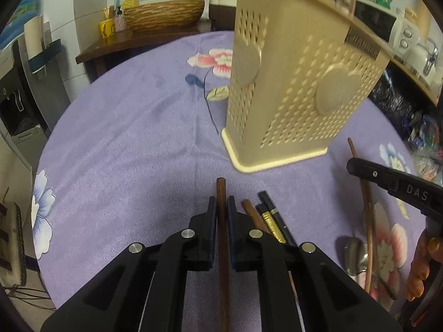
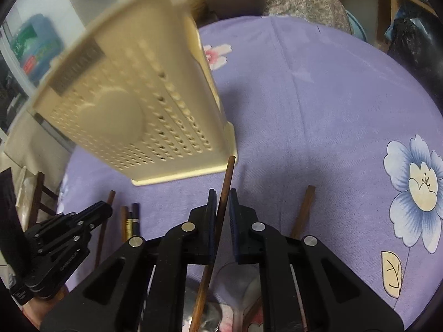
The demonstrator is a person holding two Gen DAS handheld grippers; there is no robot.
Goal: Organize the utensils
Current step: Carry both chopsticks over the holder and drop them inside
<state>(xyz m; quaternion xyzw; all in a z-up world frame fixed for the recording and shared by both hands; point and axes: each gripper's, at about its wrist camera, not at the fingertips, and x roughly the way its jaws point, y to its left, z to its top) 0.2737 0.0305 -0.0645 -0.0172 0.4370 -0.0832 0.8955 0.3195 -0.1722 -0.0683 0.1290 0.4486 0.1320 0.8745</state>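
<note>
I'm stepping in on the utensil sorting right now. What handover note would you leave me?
Left gripper: shut on a brown chopstick.
Right gripper: shut on another thin brown stick.
Beige perforated holder stands upright on the purple cloth, just ahead of both grippers; at least one stick already stands in it.
Still lying on the cloth: black-and-gold chopsticks, a metal spoon, a brown-handled piece.
Left to do: drop both held sticks into the holder, then collect the rest.
</note>
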